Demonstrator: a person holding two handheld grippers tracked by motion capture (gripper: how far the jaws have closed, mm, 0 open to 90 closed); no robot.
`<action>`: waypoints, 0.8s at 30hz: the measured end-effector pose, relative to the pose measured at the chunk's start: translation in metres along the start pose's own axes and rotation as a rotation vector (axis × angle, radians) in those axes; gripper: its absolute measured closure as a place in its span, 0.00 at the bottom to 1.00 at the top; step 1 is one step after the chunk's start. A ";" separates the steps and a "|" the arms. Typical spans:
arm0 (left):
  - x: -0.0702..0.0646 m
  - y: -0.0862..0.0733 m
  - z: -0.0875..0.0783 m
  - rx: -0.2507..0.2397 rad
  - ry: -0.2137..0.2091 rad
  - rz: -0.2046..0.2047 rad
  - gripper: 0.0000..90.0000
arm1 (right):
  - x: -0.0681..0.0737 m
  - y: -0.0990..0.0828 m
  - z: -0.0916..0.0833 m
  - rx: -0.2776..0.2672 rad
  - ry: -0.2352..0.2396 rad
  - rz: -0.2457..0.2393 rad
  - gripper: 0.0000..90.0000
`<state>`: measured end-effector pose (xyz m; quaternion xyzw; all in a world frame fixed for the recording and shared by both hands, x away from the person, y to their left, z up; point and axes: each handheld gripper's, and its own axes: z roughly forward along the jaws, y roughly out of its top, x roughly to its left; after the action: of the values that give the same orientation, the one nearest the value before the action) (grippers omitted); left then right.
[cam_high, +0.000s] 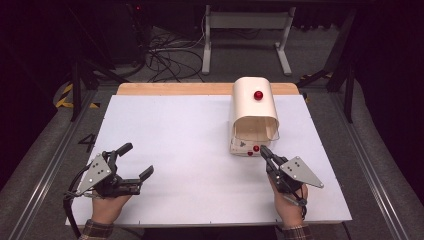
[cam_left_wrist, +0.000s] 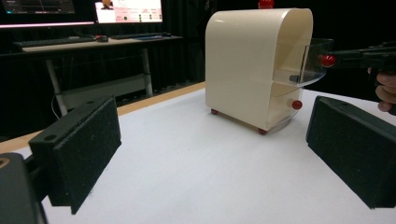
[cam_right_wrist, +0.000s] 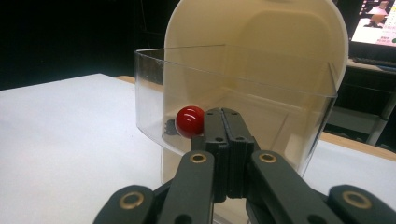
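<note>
White table, cream bin, right tongs closed beside red knob, left tongs wide.

White table, wooden strip along far edge. Cream box with rounded top right of centre, red knob on top, open front facing near side. Second red knob low on near face of box. Right gripper near right, jaws together, tips at lower knob, just beside it. Left gripper near left, well apart from box, jaws spread wide, nothing between them. Hand under each gripper at near edge. Beyond table: dark floor, cables, white desk frame.
</note>
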<state>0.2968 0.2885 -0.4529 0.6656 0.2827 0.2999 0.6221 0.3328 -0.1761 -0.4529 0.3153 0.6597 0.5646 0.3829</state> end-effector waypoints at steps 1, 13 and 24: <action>0.000 0.000 0.000 0.000 0.000 0.001 0.04 | 0.000 0.000 0.000 0.000 0.000 0.000 1.00; 0.000 0.000 0.000 0.003 0.002 0.008 0.04 | -0.001 0.000 0.003 -0.004 -0.005 0.007 1.00; 0.000 0.000 -0.001 -0.003 0.006 0.004 0.04 | -0.001 0.000 0.005 -0.004 -0.013 0.012 1.00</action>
<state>0.2963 0.2888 -0.4526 0.6644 0.2828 0.3034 0.6217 0.3380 -0.1742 -0.4533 0.3220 0.6540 0.5665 0.3843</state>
